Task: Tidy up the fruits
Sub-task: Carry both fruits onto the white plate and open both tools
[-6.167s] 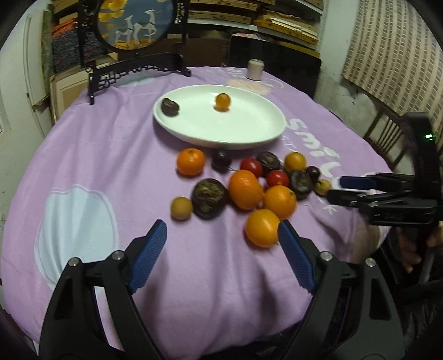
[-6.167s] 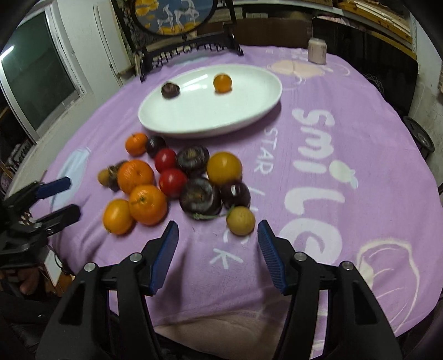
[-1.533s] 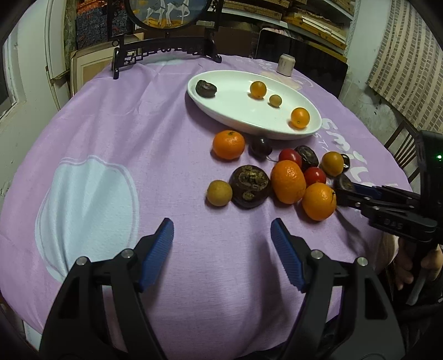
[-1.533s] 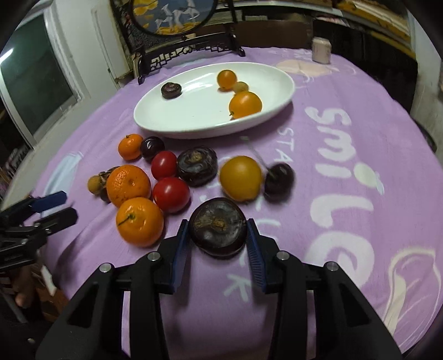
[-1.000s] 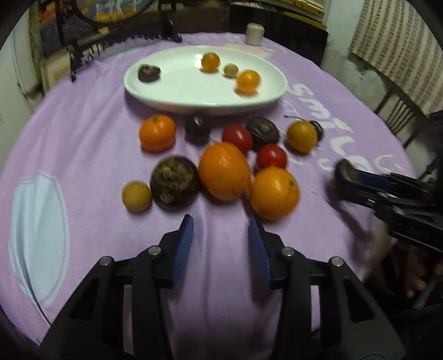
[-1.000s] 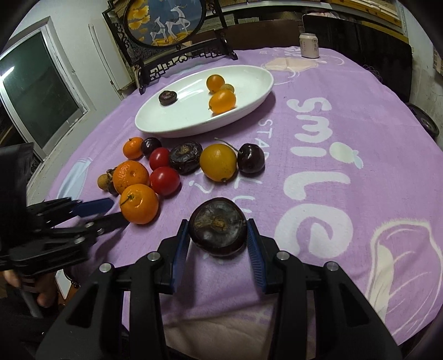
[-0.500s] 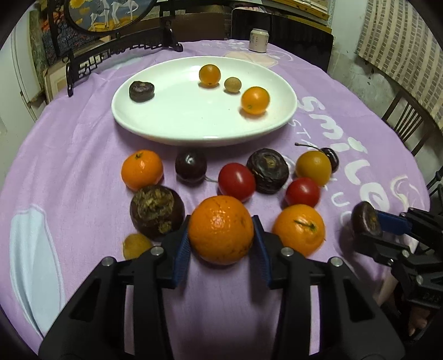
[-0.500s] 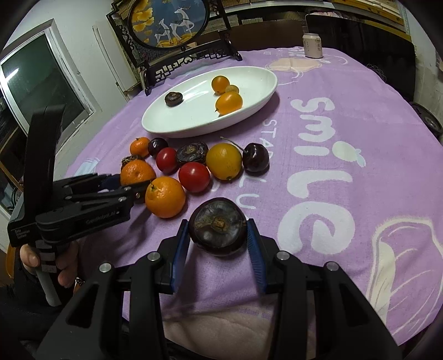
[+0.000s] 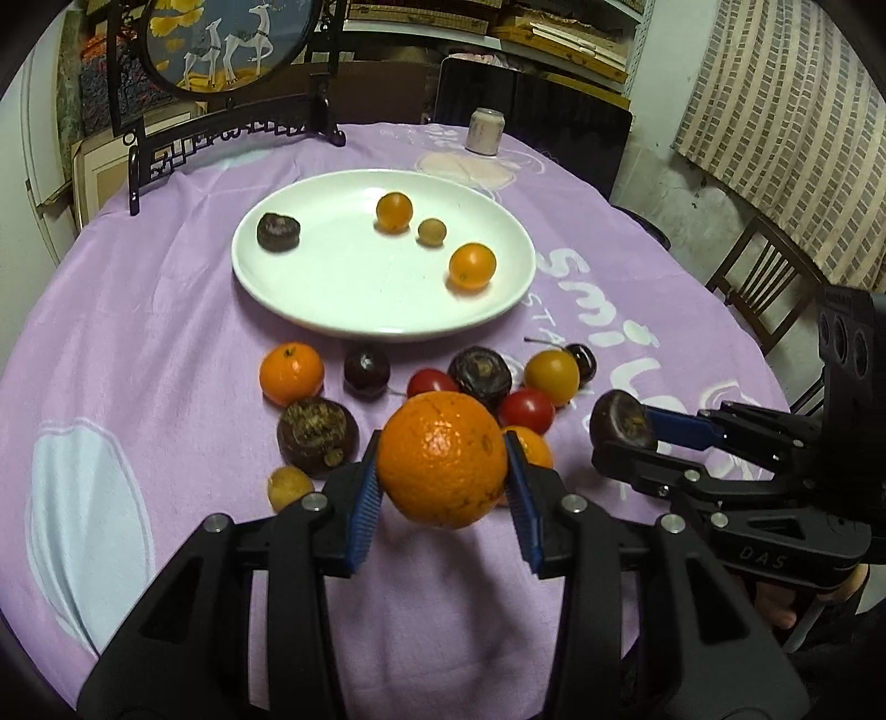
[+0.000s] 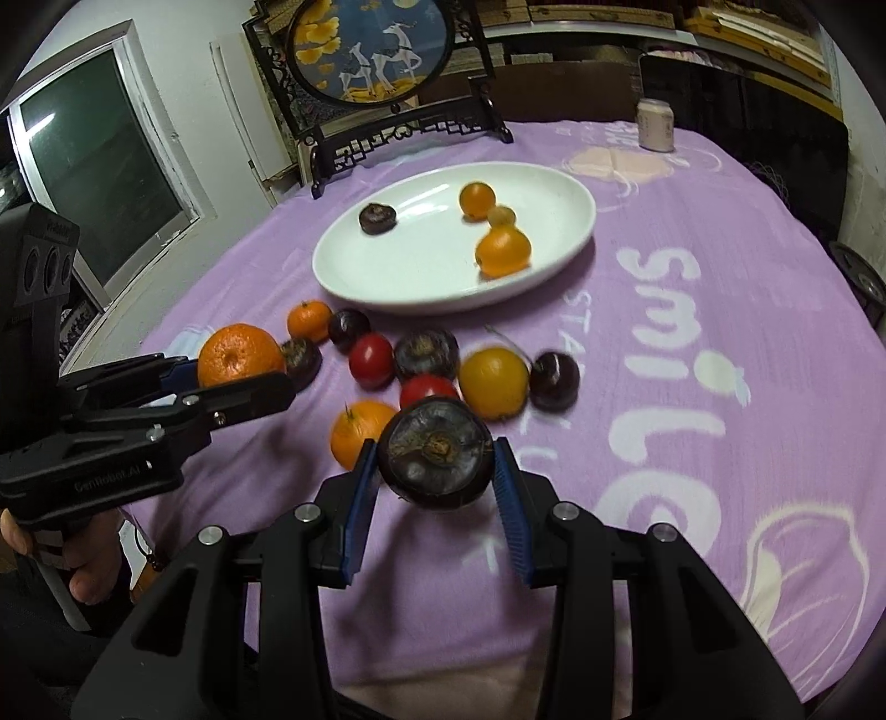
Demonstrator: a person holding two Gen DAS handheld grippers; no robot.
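Observation:
My left gripper (image 9: 443, 471) is shut on a large orange (image 9: 443, 458) and holds it above the purple cloth; it also shows in the right wrist view (image 10: 235, 354). My right gripper (image 10: 437, 471) is shut on a dark mangosteen (image 10: 436, 453), lifted off the cloth; it also shows in the left wrist view (image 9: 623, 425). A white plate (image 9: 354, 293) holds a small dark fruit (image 9: 278, 231), two small oranges and a tan fruit. Several loose oranges, tomatoes and dark fruits (image 9: 482, 374) lie in front of the plate.
A black-framed round picture stand (image 9: 227, 50) stands at the table's far edge. A small pale jar (image 9: 486, 130) sits behind the plate. A wooden chair (image 9: 764, 288) is at the right of the table. A window (image 10: 94, 160) is at the left.
My left gripper has lifted the large orange off the cloth. My right gripper has carried the mangosteen forward toward the fruit pile.

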